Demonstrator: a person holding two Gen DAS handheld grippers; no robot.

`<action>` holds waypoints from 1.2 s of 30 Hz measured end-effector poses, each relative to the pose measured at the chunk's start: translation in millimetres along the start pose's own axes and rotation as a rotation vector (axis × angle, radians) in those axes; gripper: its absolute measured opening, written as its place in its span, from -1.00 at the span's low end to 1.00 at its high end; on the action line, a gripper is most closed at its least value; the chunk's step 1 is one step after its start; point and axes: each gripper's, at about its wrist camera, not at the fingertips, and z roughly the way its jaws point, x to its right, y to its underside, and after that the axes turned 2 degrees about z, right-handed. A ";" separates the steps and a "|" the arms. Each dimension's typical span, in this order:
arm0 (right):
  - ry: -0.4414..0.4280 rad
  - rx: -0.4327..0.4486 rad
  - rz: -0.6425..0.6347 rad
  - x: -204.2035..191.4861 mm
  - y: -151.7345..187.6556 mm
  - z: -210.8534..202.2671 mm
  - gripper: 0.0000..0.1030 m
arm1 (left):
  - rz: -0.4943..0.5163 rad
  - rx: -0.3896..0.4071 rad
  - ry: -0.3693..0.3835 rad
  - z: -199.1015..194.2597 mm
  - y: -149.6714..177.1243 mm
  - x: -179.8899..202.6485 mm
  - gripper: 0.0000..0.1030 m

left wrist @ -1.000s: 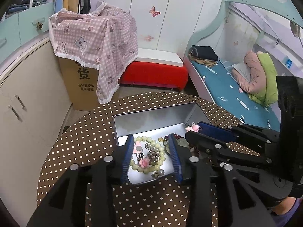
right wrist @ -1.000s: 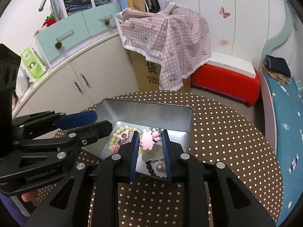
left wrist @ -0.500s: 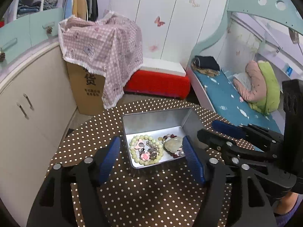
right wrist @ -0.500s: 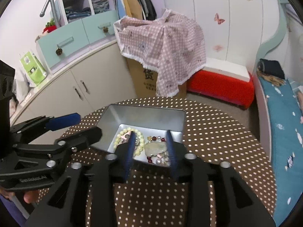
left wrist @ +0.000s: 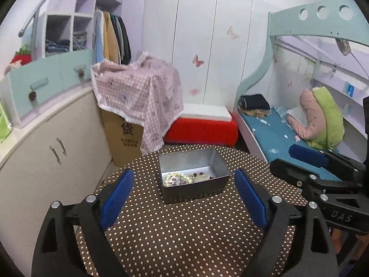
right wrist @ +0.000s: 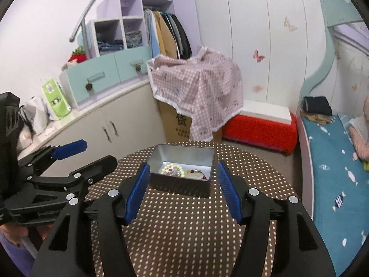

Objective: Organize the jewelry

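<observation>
A silver metal tin (left wrist: 221, 166) (right wrist: 180, 184) stands on the round brown polka-dot table (left wrist: 175, 230) (right wrist: 184, 230). Inside lie a pale green bead bracelet (left wrist: 176, 177) (right wrist: 173, 169), a pale stone pendant (left wrist: 201, 178) (right wrist: 196, 175), dark red beads and small charms. My left gripper (left wrist: 183, 184) is open and empty, pulled back well short of the tin; it shows at the left of the right wrist view (right wrist: 92, 154). My right gripper (right wrist: 182, 177) is open and empty, also back from the tin; it shows at the right of the left wrist view (left wrist: 290, 159).
Beyond the table stand a cardboard box under a pink checked cloth (left wrist: 138, 97) (right wrist: 203, 85), a red bench (left wrist: 203, 129) (right wrist: 260, 129), white cabinets (left wrist: 46, 152) at left and a bed (left wrist: 283, 136) (right wrist: 334, 168) at right.
Both grippers have opened and drawn back and up from the tin. The pink charm the right gripper held a second ago is released; jewelry lies in the tin.
</observation>
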 end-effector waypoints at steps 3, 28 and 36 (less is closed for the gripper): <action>0.001 0.028 -0.012 -8.2 4.1 -27.3 0.24 | 0.002 0.042 -0.014 -24.6 0.3 7.8 0.70; 0.093 0.324 -0.098 -60.6 24.7 -199.1 0.43 | 0.009 0.351 -0.075 -181.7 21.4 54.5 0.70; 0.135 0.429 -0.117 -73.8 30.0 -232.9 0.58 | 0.015 0.445 -0.091 -212.9 25.8 60.8 0.70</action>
